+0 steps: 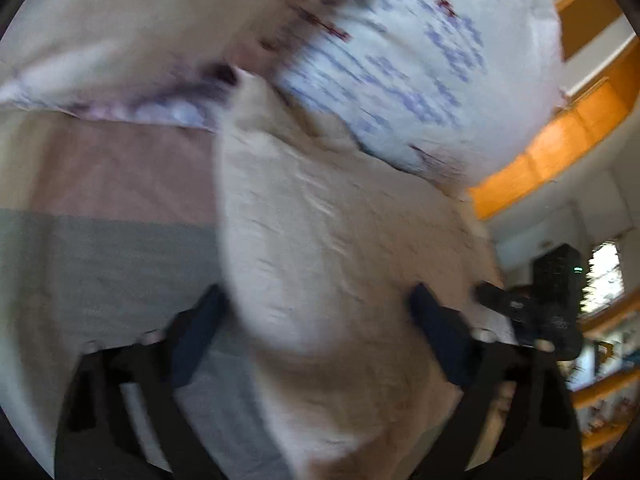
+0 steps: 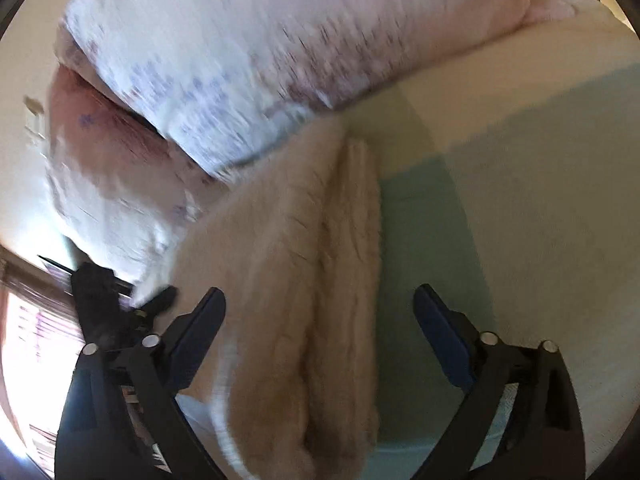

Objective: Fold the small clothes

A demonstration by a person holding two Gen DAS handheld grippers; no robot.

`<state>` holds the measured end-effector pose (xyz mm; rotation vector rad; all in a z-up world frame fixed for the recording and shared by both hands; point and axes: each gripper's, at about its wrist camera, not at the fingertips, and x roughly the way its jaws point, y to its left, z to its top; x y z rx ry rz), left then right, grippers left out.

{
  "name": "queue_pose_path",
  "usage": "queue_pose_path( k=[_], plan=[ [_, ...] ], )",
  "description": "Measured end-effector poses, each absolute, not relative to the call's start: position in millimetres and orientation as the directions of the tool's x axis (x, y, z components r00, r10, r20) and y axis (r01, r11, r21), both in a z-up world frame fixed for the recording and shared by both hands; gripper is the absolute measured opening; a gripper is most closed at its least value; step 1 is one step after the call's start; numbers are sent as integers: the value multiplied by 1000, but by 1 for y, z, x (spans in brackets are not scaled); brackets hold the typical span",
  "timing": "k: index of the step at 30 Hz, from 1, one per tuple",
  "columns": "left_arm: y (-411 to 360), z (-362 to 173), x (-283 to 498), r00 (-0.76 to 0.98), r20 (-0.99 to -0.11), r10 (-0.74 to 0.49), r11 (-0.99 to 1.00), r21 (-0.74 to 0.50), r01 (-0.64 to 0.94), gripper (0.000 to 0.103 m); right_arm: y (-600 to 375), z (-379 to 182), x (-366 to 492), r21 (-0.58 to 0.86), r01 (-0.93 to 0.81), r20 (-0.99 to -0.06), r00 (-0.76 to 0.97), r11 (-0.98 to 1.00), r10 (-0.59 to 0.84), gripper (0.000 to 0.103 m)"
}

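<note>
Nearest the left camera, the left gripper (image 1: 318,316) stood with its jaws spread wide, the beige garment (image 1: 320,240) bulging between them without being pinched. The right gripper (image 2: 320,316) was likewise spread open, its jaws straddling the folded edge of the same fuzzy garment (image 2: 320,280), which lay on the striped bedspread (image 2: 500,200). Beyond it, touching its far end, rested a white patterned pillow (image 1: 420,60). Both views were motion-blurred.

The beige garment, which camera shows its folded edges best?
The right wrist view: the beige garment shows a long lengthwise crease and layered edge on the bed. The left wrist view shows it as one blurred mass filling the open left gripper, its edges unclear.
</note>
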<state>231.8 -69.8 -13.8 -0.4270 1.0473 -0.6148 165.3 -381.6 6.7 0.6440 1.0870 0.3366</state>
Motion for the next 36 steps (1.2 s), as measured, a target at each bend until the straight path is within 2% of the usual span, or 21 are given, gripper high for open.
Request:
queue_pose_path(
  k=[1, 3, 5, 7, 10, 12, 13, 14, 15, 17, 18, 19, 20, 22, 25, 27, 28, 31, 33, 35, 36],
  plan=[
    [-69, -14, 230, 382, -657, -650, 757, -602, 254, 71, -378, 1, 165, 668, 49, -689, 420, 743, 591, 38],
    [-66, -11, 229, 391, -640, -661, 747, -608, 269, 44, -375, 4, 157, 684, 40, -659, 462, 728, 594, 33],
    [-55, 0, 226, 375, -607, -700, 710, -644, 284, 37, -371, 12, 149, 728, 13, -605, 481, 685, 634, 30],
    [-32, 15, 212, 391, -600, -698, 714, -623, 320, 36, -352, 23, 144, 750, -52, -564, 470, 660, 678, 29],
    [4, 36, 188, 486, -606, -630, 775, -525, 351, 38, -304, 28, 143, 713, -140, -582, 429, 687, 691, 28],
    [20, 35, 187, 529, -640, -557, 830, -457, 320, 46, -272, 17, 151, 674, -159, -625, 398, 721, 671, 29],
    [24, 33, 189, 551, -665, -504, 863, -409, 297, 50, -262, 10, 155, 650, -146, -654, 394, 746, 646, 35],
    [28, 29, 188, 574, -691, -439, 898, -345, 272, 53, -257, 7, 155, 632, -134, -672, 396, 764, 625, 46],
    [32, 26, 186, 604, -708, -366, 931, -274, 242, 59, -256, 6, 155, 612, -116, -691, 401, 782, 601, 51],
    [42, 31, 177, 627, -696, -349, 937, -264, 229, 73, -264, 17, 145, 581, -84, -709, 436, 809, 555, 65],
    [48, 35, 170, 641, -686, -344, 939, -264, 222, 79, -270, 29, 136, 569, -85, -697, 479, 818, 534, 67],
    [53, 38, 162, 654, -676, -340, 940, -257, 223, 83, -278, 44, 124, 579, -110, -654, 529, 808, 541, 75],
    [56, 41, 156, 664, -668, -336, 942, -250, 225, 88, -283, 56, 112, 607, -144, -601, 561, 782, 569, 85],
    [60, 45, 138, 691, -648, -322, 947, -233, 223, 92, -280, 69, 101, 664, -226, -518, 548, 712, 657, 93],
    [59, 42, 113, 687, -656, -313, 950, -224, 219, 95, -249, 63, 110, 716, -275, -510, 423, 642, 749, 94],
    [57, 37, 99, 675, -679, -289, 957, -208, 200, 101, -234, 44, 125, 653, -193, -622, 415, 733, 664, 93],
    [55, 34, 93, 672, -692, -265, 964, -199, 175, 101, -237, 34, 130, 634, -164, -648, 421, 756, 635, 92],
    [51, 26, 76, 647, -719, -251, 968, -189, 166, 101, -244, 41, 115, 640, -140, -627, 472, 755, 619, 91],
    [42, 20, 70, 628, -752, -199, 980, -138, 145, 101, -247, 57, 93, 579, -167, -637, 518, 798, 570, 92],
    [33, 14, 64, 618, -773, -145, 988, -76, 136, 101, -252, 74, 56, 444, -177, -669, 587, 878, 456, 101],
    [27, 11, 61, 620, -777, -114, 990, -36, 136, 101, -251, 75, 45, 381, -162, -691, 604, 910, 397, 102]
  ],
)
